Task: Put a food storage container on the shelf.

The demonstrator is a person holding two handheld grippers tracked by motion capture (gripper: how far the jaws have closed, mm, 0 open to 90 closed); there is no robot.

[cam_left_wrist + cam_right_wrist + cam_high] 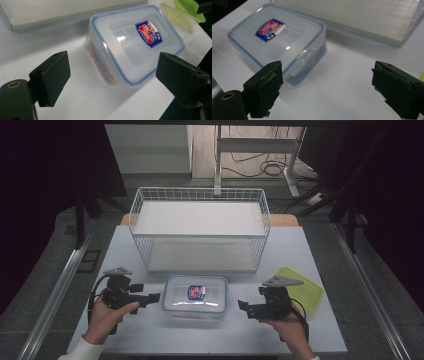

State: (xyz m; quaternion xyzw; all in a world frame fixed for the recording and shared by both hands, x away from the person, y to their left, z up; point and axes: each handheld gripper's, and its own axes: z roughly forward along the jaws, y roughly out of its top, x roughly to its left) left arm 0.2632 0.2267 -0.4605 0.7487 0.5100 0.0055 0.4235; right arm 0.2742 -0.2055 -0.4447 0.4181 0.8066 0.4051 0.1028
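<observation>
While both hand-held grippers flank it, the lidded food container rests flat on the tabletop — lid on, its blue-rimmed cover and red-and-blue label facing up. Left hand-held gripper sits at the container's 9 o'clock, jaws spread apart with nothing between them; in the left gripper view the container lies ahead of the open jaws, not touched. Right hand-held gripper sits at about 4 o'clock of the container, jaws likewise wide and empty; the right gripper view shows the container just off the left jaw, with one side latch visible on its near edge. A white wire basket stands at the container's 12 o'clock, empty as far as can be seen, and a green lid lies at 3 o'clock, behind the right hand. Judged from this layout, the container appears closed and set down — whether its latches are all snapped cannot be told. Any transfer into the basket is not yet done.
</observation>
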